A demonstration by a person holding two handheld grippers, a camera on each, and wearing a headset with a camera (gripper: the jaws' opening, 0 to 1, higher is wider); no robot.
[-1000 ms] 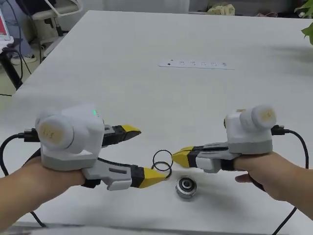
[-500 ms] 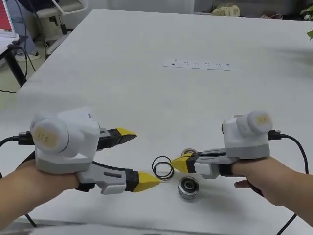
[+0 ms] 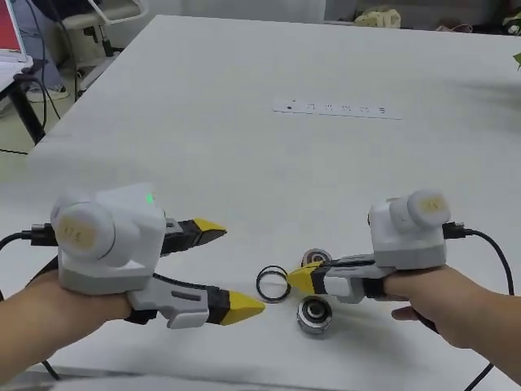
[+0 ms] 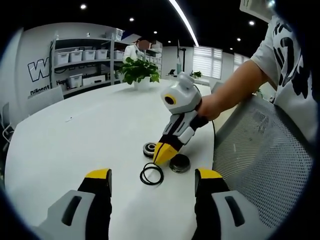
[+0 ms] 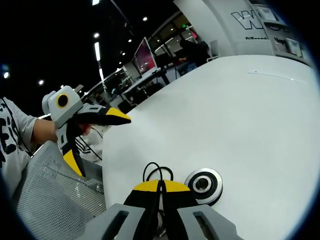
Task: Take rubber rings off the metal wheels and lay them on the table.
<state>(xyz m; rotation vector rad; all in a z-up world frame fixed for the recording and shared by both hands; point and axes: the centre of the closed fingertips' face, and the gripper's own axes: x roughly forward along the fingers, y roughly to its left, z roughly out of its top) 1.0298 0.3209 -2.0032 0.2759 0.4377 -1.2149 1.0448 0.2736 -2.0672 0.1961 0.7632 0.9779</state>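
Note:
Thin black rubber rings (image 3: pixel 273 283) lie in a small overlapping pile on the white table (image 3: pixel 269 179). Two metal wheels sit beside them, one behind (image 3: pixel 314 258) and one nearer me (image 3: pixel 313 314). My right gripper (image 3: pixel 293 279) is shut, its yellow tip at the right edge of the rings; I cannot tell whether it pinches one. The right gripper view has the rings (image 5: pixel 158 172) just past its own tip (image 5: pixel 161 186), with a wheel (image 5: pixel 204 184) to the right. My left gripper (image 3: pixel 226 269) is open, left of the rings. Between its jaws (image 4: pixel 153 175) the rings (image 4: pixel 151 175) lie flat.
A white power strip (image 3: pixel 337 107) lies far out on the table. The table's near edge runs just below both hands. A mesh chair back (image 4: pixel 260 150) stands close behind the right hand. A potted plant (image 4: pixel 139 71) stands at the table's far end.
The right gripper's tip has come down towards the table with the rings at it, nearer the closer wheel. The second wheel has come into sight behind it. The left gripper stays open.

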